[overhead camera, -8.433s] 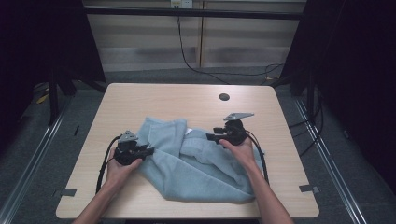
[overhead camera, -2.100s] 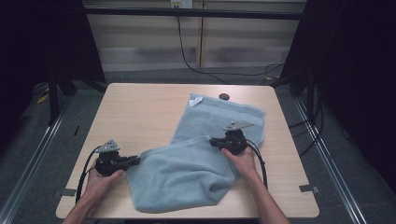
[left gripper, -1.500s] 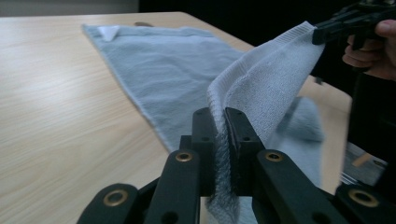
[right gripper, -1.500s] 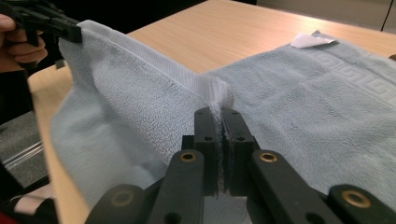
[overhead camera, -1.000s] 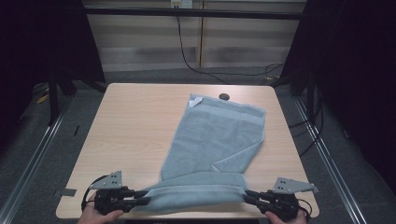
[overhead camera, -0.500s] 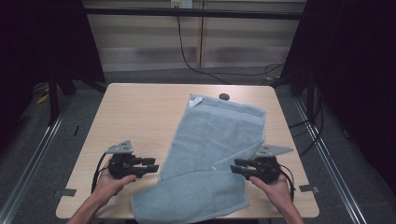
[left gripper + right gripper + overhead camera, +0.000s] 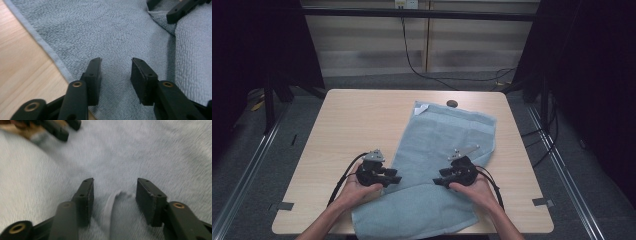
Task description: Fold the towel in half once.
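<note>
The towel (image 7: 439, 160) lies spread flat on the table (image 7: 347, 120), its long axis running from the near edge beneath the hands away to the far right corner. Both grippers hover over its near end and point inward at each other across the cloth. The left gripper (image 7: 393, 178) sits at the towel's left hem, the right gripper (image 7: 438, 181) over its right half — so the middle strip of towel lies between the two, directly ahead of each.

In the left gripper view the jaws stand spread with nothing but flat cloth below them, and the hem runs just to their left beside bare wood; they have just eased slightly together. In the right gripper view the jaws have just been opening, and a small raised ridge (image 7: 111, 210) of cloth stands in the gap, not pinched.

The towel is pale blue terry — looped, soft, limp — with a flatter woven border and a white label (image 7: 422, 108) at its far corner. The table is smooth light wood.
</note>
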Demonstrator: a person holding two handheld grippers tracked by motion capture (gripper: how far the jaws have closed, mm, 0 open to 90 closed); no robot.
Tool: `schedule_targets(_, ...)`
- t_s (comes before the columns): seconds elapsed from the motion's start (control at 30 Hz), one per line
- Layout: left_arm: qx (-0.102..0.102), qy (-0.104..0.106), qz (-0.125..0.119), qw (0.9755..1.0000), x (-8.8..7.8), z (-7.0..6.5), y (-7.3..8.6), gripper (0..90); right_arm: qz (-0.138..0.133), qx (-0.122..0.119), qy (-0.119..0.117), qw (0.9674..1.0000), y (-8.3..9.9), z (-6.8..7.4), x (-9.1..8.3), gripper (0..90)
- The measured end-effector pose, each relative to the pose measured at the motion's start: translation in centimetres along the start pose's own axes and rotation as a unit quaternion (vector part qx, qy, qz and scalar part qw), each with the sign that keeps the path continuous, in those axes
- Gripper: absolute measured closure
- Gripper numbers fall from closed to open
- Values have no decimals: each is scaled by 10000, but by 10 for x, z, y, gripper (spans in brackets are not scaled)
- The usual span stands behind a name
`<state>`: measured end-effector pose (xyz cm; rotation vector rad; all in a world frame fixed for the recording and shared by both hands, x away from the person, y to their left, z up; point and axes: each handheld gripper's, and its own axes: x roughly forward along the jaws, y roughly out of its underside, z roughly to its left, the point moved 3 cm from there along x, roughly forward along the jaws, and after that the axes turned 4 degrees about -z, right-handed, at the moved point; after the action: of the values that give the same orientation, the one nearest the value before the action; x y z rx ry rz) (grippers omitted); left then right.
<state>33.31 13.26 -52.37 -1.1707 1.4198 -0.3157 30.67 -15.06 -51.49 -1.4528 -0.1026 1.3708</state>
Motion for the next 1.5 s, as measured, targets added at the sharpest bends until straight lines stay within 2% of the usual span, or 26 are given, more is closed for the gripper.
schedule_targets(0.03,38,24,60,10000,-3,-1,2,631,-2,-122,77,9999,4,4,-2,624)
schedule_targets(0.1,117,-66,94,9999,-10,-5,7,657,-88,-323,106,9994,9,12,-7,812)
schedule_targets(0.13,143,-104,102,9998,-12,-7,10,657,-109,-361,83,9993,11,17,-10,872)
schedule_targets(0.17,217,-178,122,9995,-17,-10,14,657,-123,-419,150,9989,13,20,-14,890)
schedule_targets(0.37,100,-273,67,9996,-40,-18,33,657,-697,-221,352,9967,34,40,-66,899)
schedule_targets(0.43,53,-337,53,9994,-48,-20,39,657,-763,-81,459,9960,48,42,-81,899)
schedule_targets(0.5,-161,-329,89,9993,-52,-21,42,656,-780,39,565,9953,60,44,-92,899)
schedule_targets(0.57,-44,-463,77,9989,-59,-25,48,656,-832,138,687,9941,73,46,-104,898)
schedule_targets(0.6,-1,-521,68,9986,-62,-25,51,656,-796,183,766,9937,78,46,-108,897)
schedule_targets(0.67,-83,-638,53,9979,-67,-23,53,656,-771,279,875,9928,86,45,-114,890)
schedule_targets(0.73,-254,-571,2,9980,-71,-18,55,643,-714,335,885,9930,94,42,-117,866)
schedule_targets(0.8,-341,-587,-2,9977,-73,-13,54,630,-694,334,1019,9918,97,39,-118,766)
schedule_targets(0.83,-394,-594,-15,9975,-73,-10,52,614,-732,406,1034,9911,96,38,-118,718)
schedule_targets(0.9,-418,-588,-143,9973,-73,-5,43,574,-841,409,1005,9905,89,35,-118,644)
schedule_targets(0.93,-433,-493,-236,9976,-73,-2,37,569,-905,403,996,9901,83,32,-117,622)
schedule_targets(0.97,-478,-462,-307,9973,-72,1,33,569,-961,372,978,9898,76,28,-114,620)
schedule_targets(1.03,-525,-531,-362,9965,-68,10,21,565,-993,332,918,9903,63,20,-105,617)
schedule_targets(1.1,-589,-654,-430,9952,-62,24,8,560,-995,320,804,9913,48,8,-90,606)
schedule_targets(1.2,-878,-701,-716,9911,-57,40,-4,555,-900,234,789,9925,24,-11,-65,593)
schedule_targets(1.23,-837,-842,-780,9899,-55,46,-8,551,-912,250,756,9926,19,-16,-60,581)
schedule_targets(1.33,-906,-932,-804,9883,-48,57,-14,546,-902,329,754,9925,0,-35,-40,539)
schedule_targets(1.37,-879,-1067,-762,9875,-43,61,-15,546,-911,289,786,9923,-4,-40,-36,527)
schedule_targets(1.43,-822,-1187,-569,9879,-34,66,-16,541,-903,293,842,9919,-14,-50,-26,520)
schedule_targets(1.5,-801,-1265,-556,9872,-29,72,-16,536,-903,332,845,9918,-20,-59,-18,519)
